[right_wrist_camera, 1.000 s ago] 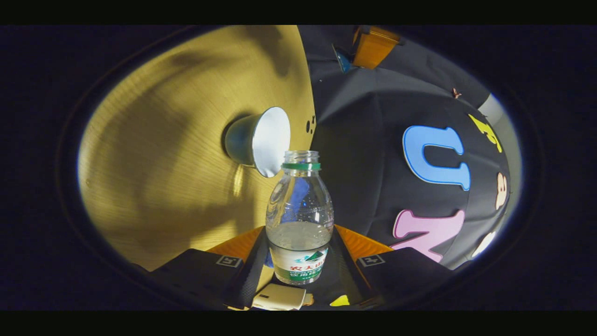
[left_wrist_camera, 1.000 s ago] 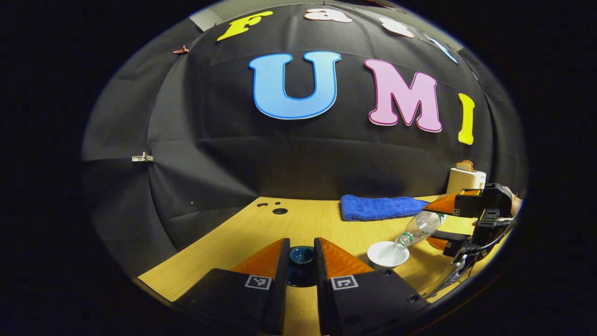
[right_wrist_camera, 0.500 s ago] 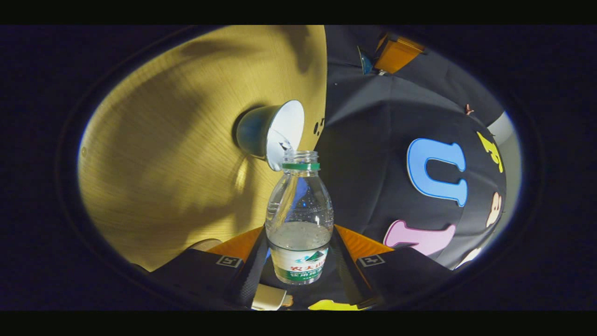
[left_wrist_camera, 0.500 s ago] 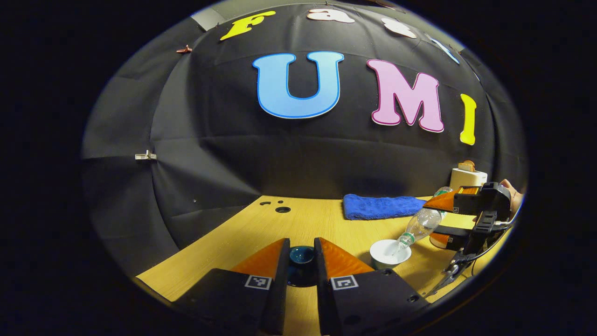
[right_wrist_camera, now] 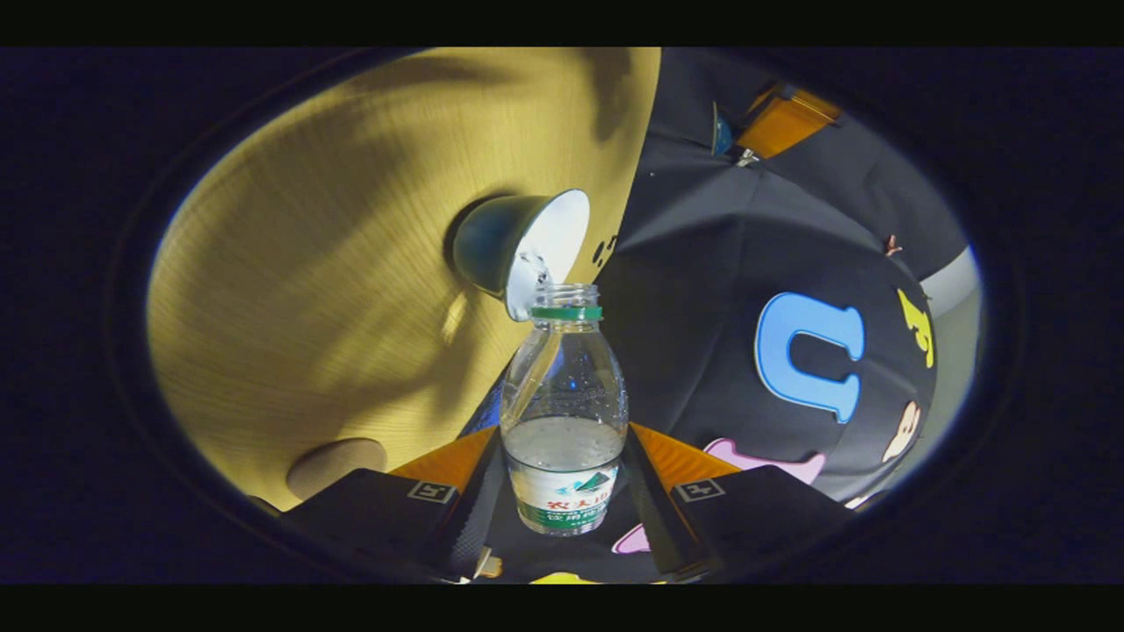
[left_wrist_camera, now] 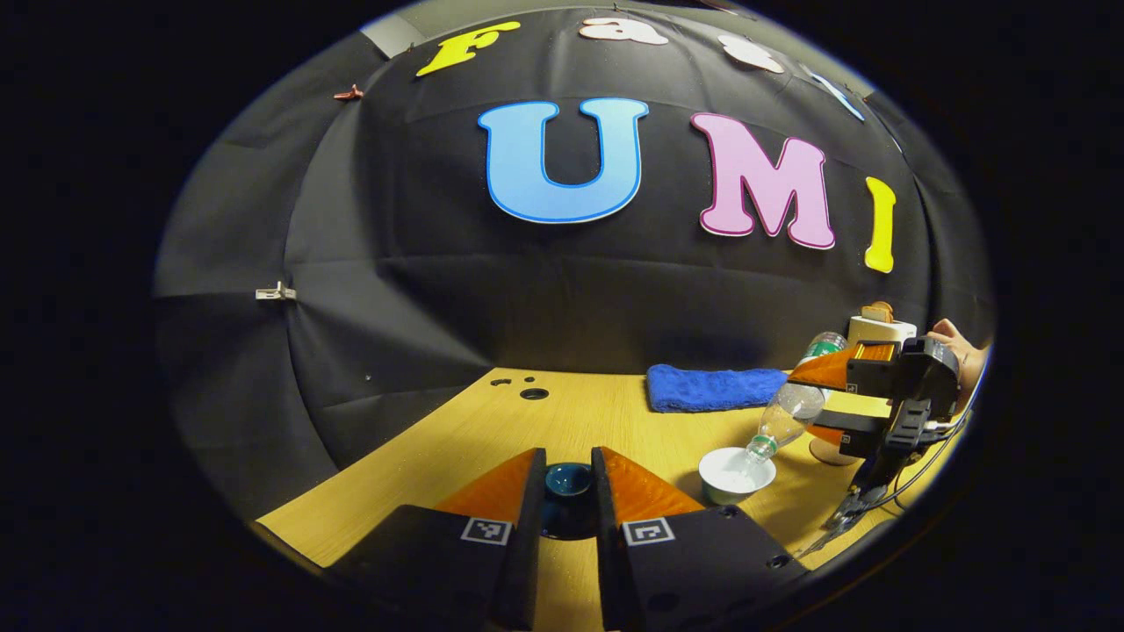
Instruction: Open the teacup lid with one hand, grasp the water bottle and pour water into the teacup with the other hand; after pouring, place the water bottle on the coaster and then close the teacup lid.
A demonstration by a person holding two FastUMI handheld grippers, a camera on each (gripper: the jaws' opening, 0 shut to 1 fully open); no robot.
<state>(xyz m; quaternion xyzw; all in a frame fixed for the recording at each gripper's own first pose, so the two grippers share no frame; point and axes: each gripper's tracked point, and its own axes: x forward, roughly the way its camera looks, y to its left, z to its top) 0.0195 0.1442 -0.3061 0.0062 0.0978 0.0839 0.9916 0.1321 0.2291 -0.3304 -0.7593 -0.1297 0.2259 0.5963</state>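
The right claw [right_wrist_camera: 562, 456] is clamped on the water bottle [right_wrist_camera: 564, 395], tilted so its mouth sits over the teacup [left_wrist_camera: 736, 474] on the desk [left_wrist_camera: 606, 421] — pouring is judged underway. The left claw [left_wrist_camera: 567, 491] grips the lid [left_wrist_camera: 567, 481], held aside for clearance. The coaster [right_wrist_camera: 335, 465] waits nearby.

Warm light falls brightly on the light wooden tabletop [left_wrist_camera: 606, 421], while the booth's surroundings stay dim. In the right gripper view, broad soft shadows cross the wood and glare whitens the white-lined teacup [right_wrist_camera: 527, 246]. Fisheye distortion bends edges; focus stays fairly sharp.
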